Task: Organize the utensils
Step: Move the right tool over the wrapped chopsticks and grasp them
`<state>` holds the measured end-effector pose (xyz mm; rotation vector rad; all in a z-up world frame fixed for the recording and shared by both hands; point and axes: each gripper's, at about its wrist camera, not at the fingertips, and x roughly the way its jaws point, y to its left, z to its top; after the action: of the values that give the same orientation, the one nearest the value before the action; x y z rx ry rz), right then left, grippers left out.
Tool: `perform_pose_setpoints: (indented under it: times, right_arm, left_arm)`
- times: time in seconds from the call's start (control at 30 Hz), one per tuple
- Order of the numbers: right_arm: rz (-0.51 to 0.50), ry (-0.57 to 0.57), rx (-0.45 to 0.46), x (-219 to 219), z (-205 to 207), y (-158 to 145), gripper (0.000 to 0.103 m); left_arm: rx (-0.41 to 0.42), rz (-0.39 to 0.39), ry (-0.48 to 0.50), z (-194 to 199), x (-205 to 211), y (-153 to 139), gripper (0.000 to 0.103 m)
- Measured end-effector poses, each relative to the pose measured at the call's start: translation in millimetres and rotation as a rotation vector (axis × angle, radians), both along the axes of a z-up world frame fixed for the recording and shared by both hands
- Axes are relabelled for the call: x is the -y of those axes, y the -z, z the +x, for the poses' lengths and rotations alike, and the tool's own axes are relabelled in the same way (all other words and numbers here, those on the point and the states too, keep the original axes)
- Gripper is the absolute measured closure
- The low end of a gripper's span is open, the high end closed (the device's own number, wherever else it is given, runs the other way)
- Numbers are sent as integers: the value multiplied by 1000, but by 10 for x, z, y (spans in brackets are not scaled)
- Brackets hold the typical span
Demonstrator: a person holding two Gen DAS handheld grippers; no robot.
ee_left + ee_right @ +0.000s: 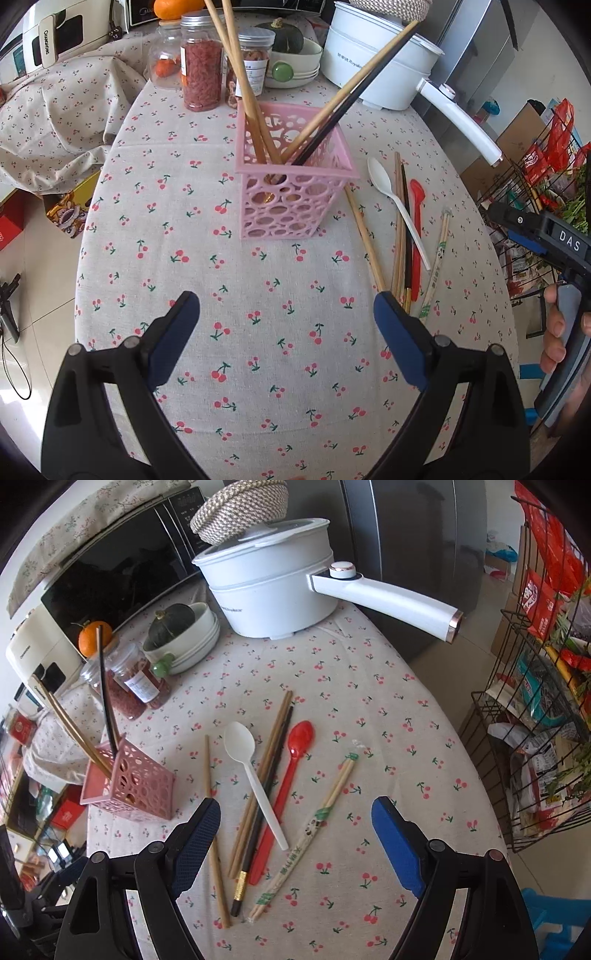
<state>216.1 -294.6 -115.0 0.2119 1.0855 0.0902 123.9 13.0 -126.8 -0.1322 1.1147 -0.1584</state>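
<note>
A pink perforated basket (291, 192) stands on the cherry-print tablecloth (258, 332) and holds several chopsticks; it also shows in the right wrist view (133, 786). Right of it lie a white spoon (255, 775), a red spoon (288, 786), loose wooden chopsticks (258, 775), a dark chopstick (266, 797), a lone wooden chopstick (214, 842) and a wrapped pair of chopsticks (310, 827). My left gripper (286, 325) is open and empty, in front of the basket. My right gripper (295, 830) is open and empty, just above the near ends of the loose utensils.
A white electric pot (273, 590) with a long handle stands at the back. Jars (201, 62) and stacked bowls holding a green squash (184, 635) stand behind the basket. A wire rack (535, 701) with packets stands off the table's right edge.
</note>
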Motion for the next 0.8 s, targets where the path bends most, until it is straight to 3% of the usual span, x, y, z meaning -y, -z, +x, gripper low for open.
perform_pose_setpoints:
  times: [0.23, 0.43, 0.6, 0.7, 0.8]
  right_arm:
    - [-75, 31, -159, 54, 200, 473, 18]
    - [-137, 38, -212, 30, 384, 745, 18]
    - [-131, 65, -246, 23, 483, 896, 17]
    - [-179, 59, -244, -29, 517, 917, 22]
    - [-193, 42, -241, -55, 520, 886, 43]
  left_arm:
    - [-46, 43, 36, 20, 111, 103, 8]
    - [-68, 62, 61, 26, 180, 171, 8]
    - [-78, 74, 78, 24, 223, 211, 8]
    - [-80, 83, 89, 16, 252, 226, 8]
    - [-78, 93, 103, 7, 275, 232, 8]
